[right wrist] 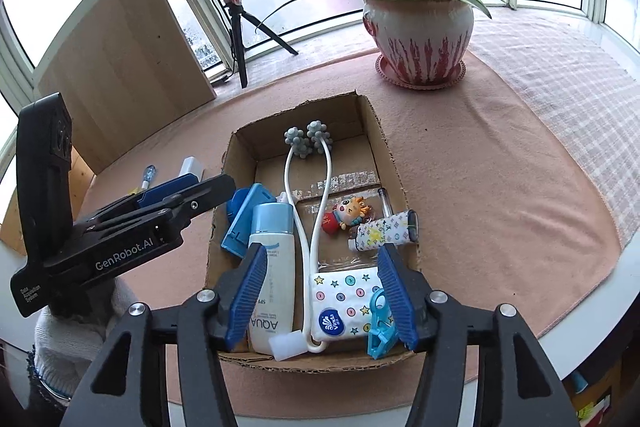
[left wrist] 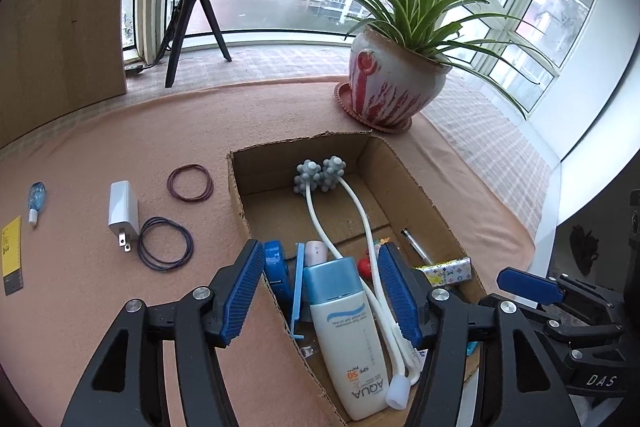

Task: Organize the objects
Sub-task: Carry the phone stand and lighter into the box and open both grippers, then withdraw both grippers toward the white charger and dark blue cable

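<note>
Box [left wrist: 404, 163]: cardboard, on the pink-clothed worktop [left wrist: 120, 131]; holds bottle [left wrist: 352, 331], massager [left wrist: 320, 175], tissue pack [right wrist: 346, 303], doll [right wrist: 348, 215], clip [right wrist: 382, 323]
Loose items: charger [left wrist: 122, 213], two band loops [left wrist: 190, 183] [left wrist: 166, 243], small screwdriver [left wrist: 36, 199]; all on the cloth left of the box
Handling: charger looks light, stiff and smooth, best pinched across its flat faces; bands are limp and thin, likely to slip, best pinched at one strand
Left tool [left wrist: 320, 291]: fingers spread, grasping nothing; over the box's near left corner; charger and bands lie well to its left
Right tool [right wrist: 322, 295]: fingers spread, empty; over the box's near end
</note>
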